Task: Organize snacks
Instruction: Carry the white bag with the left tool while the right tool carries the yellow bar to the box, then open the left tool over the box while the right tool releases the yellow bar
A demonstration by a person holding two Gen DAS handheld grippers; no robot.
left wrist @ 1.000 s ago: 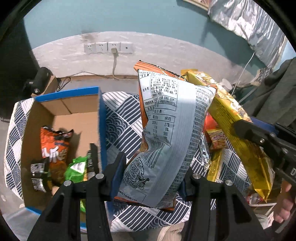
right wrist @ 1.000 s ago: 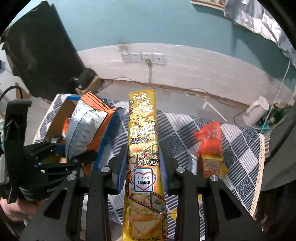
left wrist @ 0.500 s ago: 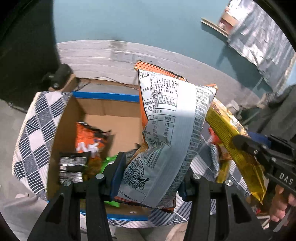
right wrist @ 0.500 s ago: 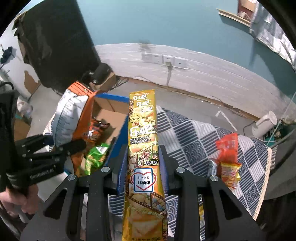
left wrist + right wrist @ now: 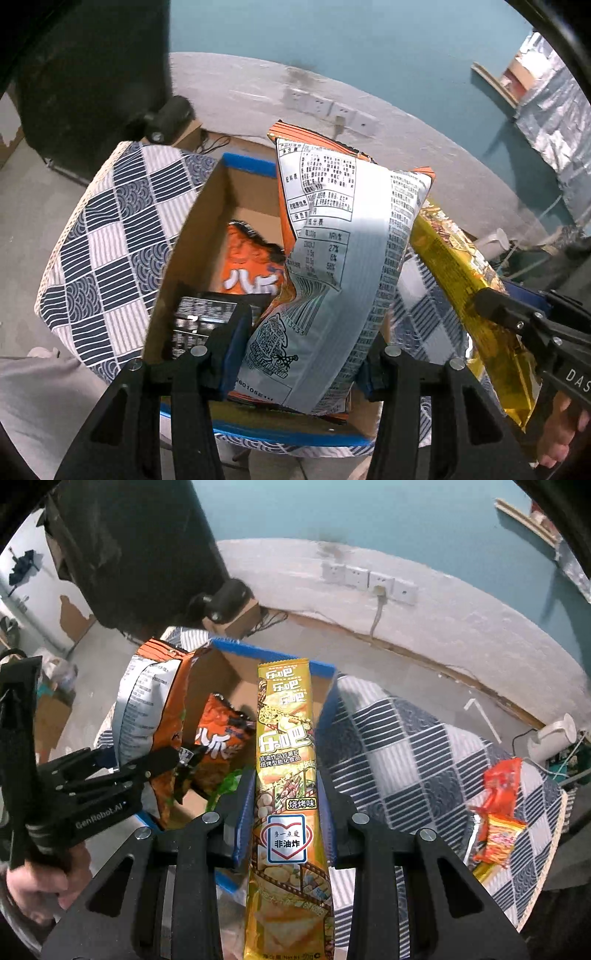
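Note:
My left gripper [image 5: 303, 347] is shut on a puffy orange-and-silver snack bag [image 5: 343, 236], held upright over the open cardboard box [image 5: 177, 266] with blue taped edges. The bag also shows in the right wrist view [image 5: 147, 705]. My right gripper [image 5: 284, 805] is shut on a long yellow snack pack [image 5: 286, 760], upright above the box's right edge [image 5: 325, 709]; it appears in the left wrist view [image 5: 465, 280]. Inside the box lie an orange bag [image 5: 218, 746], a green bag [image 5: 229, 782] and a black-and-silver pack [image 5: 199, 317].
The box stands on a table with a blue-and-white checked cloth [image 5: 413, 760]. A red-orange snack packet [image 5: 498, 812] lies on the cloth at the right. A wall with sockets [image 5: 369, 579] is behind; a dark cabinet [image 5: 140, 546] stands at the back left.
Both grippers have moved left with their snacks. The orange-and-silver bag now hangs over the box, and the yellow pack has come to the box's right edge.

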